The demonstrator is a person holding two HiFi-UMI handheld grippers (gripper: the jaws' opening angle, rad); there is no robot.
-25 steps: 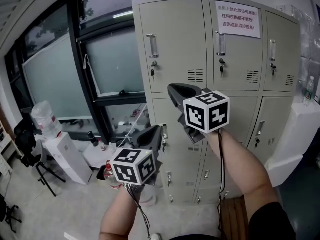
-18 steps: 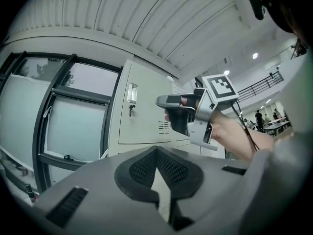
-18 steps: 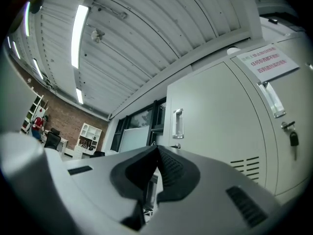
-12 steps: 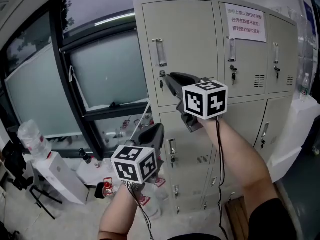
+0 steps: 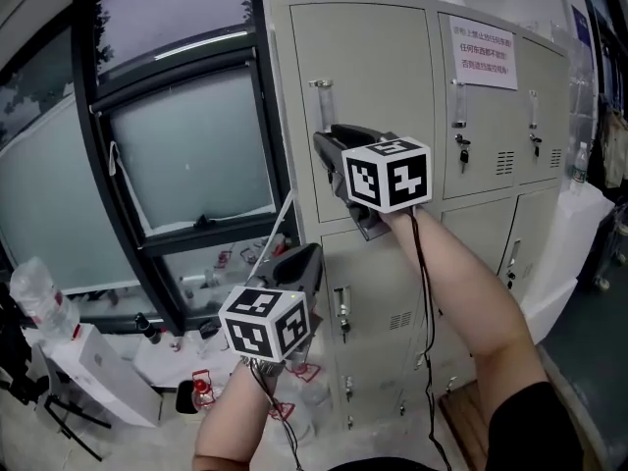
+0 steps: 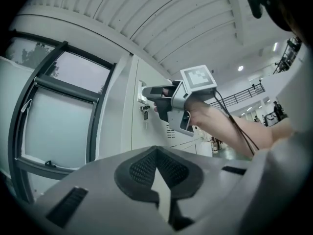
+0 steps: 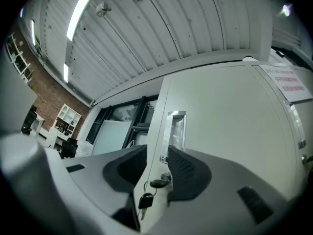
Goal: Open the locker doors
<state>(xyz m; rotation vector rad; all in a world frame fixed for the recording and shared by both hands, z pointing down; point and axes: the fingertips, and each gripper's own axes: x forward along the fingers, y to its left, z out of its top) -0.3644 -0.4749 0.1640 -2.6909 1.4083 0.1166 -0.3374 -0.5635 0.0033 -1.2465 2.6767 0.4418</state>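
Two grippers are raised before the beige lockers. The right gripper is at the top-left locker door, which is shut. Its jaws are opening and stand partway apart, with the key in the lock between them, not pinched, and the clear handle just above. The left gripper hangs lower and to the left, jaws together on nothing.

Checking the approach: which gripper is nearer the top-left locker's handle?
Right. The right gripper is just under the handle, jaws opening, the lock's key in line between them; the left gripper hangs lower, well short.
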